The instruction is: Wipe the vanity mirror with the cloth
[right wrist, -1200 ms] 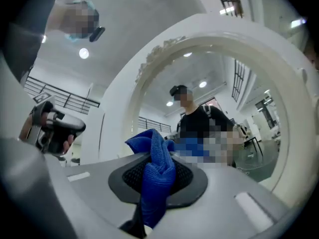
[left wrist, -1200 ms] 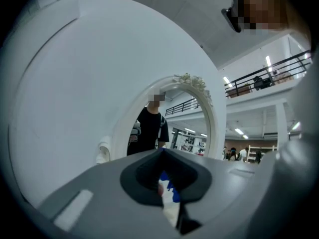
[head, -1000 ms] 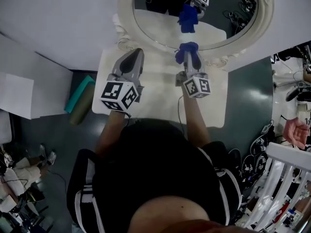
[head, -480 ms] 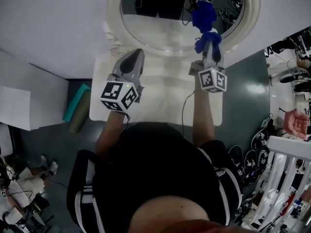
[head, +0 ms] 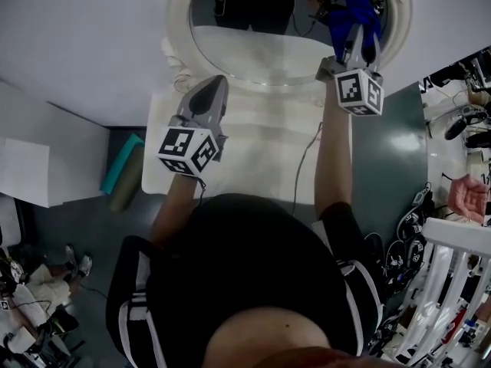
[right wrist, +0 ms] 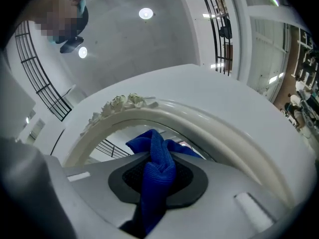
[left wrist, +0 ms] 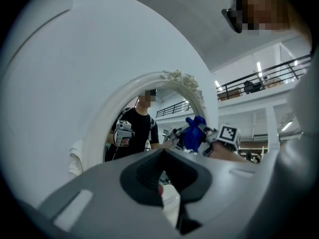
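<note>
An oval vanity mirror (head: 261,21) in a cream carved frame (head: 178,29) stands at the back of a white table (head: 253,144). A blue cloth (head: 354,8) is pressed against the glass at the mirror's right side, with my right gripper (head: 360,29) shut on it. In the right gripper view the cloth (right wrist: 157,168) bunches between the jaws, under the arc of the frame (right wrist: 199,128). My left gripper (head: 217,81) hovers over the table's left part, shut and holding nothing, pointing at the mirror's lower left. In the left gripper view (left wrist: 162,156) the cloth (left wrist: 194,133) shows to the right.
A teal roll (head: 126,156) lies on the dark floor left of the table. A white rack (head: 453,282) and cables (head: 406,244) crowd the lower right. Another person's hand (head: 466,205) shows at the right edge. A white wall (head: 92,37) backs the mirror.
My right gripper has carried the cloth up and to the right, from the mirror's lower middle to its right side. The left gripper has stayed put.
</note>
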`<action>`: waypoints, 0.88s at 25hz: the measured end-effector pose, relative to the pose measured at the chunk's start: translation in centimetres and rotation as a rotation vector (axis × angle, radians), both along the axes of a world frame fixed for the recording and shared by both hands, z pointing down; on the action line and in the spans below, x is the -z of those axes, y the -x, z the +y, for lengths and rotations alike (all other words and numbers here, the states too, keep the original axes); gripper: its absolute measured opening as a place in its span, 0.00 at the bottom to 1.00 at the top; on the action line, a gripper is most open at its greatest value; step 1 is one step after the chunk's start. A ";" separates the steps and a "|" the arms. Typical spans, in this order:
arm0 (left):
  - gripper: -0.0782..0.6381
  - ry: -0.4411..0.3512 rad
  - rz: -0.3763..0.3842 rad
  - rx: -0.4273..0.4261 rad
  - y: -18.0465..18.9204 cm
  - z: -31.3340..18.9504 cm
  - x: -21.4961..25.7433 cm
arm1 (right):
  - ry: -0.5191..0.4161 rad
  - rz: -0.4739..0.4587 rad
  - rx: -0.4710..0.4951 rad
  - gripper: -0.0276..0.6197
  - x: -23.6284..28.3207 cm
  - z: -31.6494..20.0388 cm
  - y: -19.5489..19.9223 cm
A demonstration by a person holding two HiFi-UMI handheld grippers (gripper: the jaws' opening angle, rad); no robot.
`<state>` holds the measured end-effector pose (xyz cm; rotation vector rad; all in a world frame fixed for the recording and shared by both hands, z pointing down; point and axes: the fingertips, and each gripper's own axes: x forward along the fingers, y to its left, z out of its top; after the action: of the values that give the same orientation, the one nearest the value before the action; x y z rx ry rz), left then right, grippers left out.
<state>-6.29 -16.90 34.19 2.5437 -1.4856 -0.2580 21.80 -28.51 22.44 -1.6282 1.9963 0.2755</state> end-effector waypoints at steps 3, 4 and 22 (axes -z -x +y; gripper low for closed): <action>0.12 0.000 -0.002 0.010 0.3 -0.3 0.0 | -0.049 0.039 0.027 0.12 4.2 -0.2 1.6; 0.12 0.001 -0.002 0.014 0.4 -0.4 0.0 | -0.057 0.064 0.046 0.12 5.5 -0.2 2.4; 0.12 0.024 0.007 0.020 0.1 -2.9 -0.6 | -0.089 0.996 0.094 0.12 2.3 -0.7 15.0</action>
<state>-6.42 -19.78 34.84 2.5076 -1.5035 -0.2499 6.78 -29.17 20.11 -1.4504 2.6683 1.3218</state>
